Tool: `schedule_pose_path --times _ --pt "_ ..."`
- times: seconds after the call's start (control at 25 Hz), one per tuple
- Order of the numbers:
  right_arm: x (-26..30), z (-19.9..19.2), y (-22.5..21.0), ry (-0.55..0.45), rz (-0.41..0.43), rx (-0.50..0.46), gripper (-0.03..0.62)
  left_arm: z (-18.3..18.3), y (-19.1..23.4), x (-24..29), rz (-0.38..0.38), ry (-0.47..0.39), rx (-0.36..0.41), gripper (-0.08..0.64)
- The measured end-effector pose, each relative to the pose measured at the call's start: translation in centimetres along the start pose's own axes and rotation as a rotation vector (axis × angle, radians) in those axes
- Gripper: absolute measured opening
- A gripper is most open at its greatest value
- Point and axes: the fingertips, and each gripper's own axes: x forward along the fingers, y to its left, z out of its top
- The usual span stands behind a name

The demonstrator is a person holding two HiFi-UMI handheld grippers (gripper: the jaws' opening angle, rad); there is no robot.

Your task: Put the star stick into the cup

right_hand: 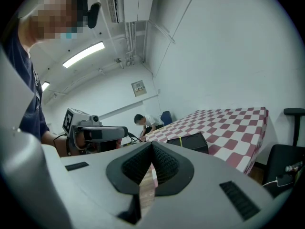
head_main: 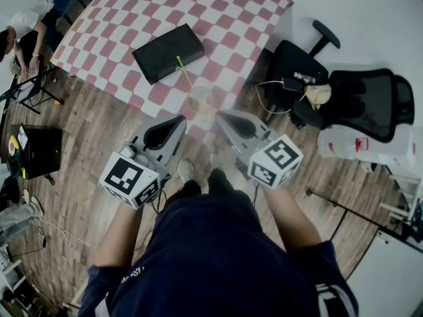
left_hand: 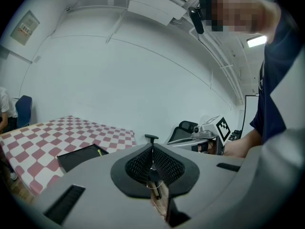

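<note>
Head view: nearest the body, the left gripper (head_main: 178, 120) and right gripper (head_main: 222, 116) each have jaws pressed together, holding nothing. Beyond, at the checked table's (head_main: 244, 12) edge, is a clear cup (head_main: 201, 100). Just past it, the star stick (head_main: 183, 70) lies outside the cup, partly on a black box (head_main: 162, 50).

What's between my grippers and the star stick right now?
The clear cup, at the table's near edge, stands between the left gripper, the right gripper and the stick on the black box. Head view shows it.
</note>
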Motion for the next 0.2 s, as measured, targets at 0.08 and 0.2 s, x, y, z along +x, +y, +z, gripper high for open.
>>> schedule_pose_path --times 0.08,0.2 --pt "-0.05 -0.02 -0.05 -0.001 0.0 -0.004 0.015 -0.08 -0.07 0.07 0.001 0.001 -0.001 0.035" --pt "-0.08 -0.02 -0.13 -0.005 0.0 -0.009 0.015 -0.21 -0.06 0.15 0.002 0.002 0.0 0.035"
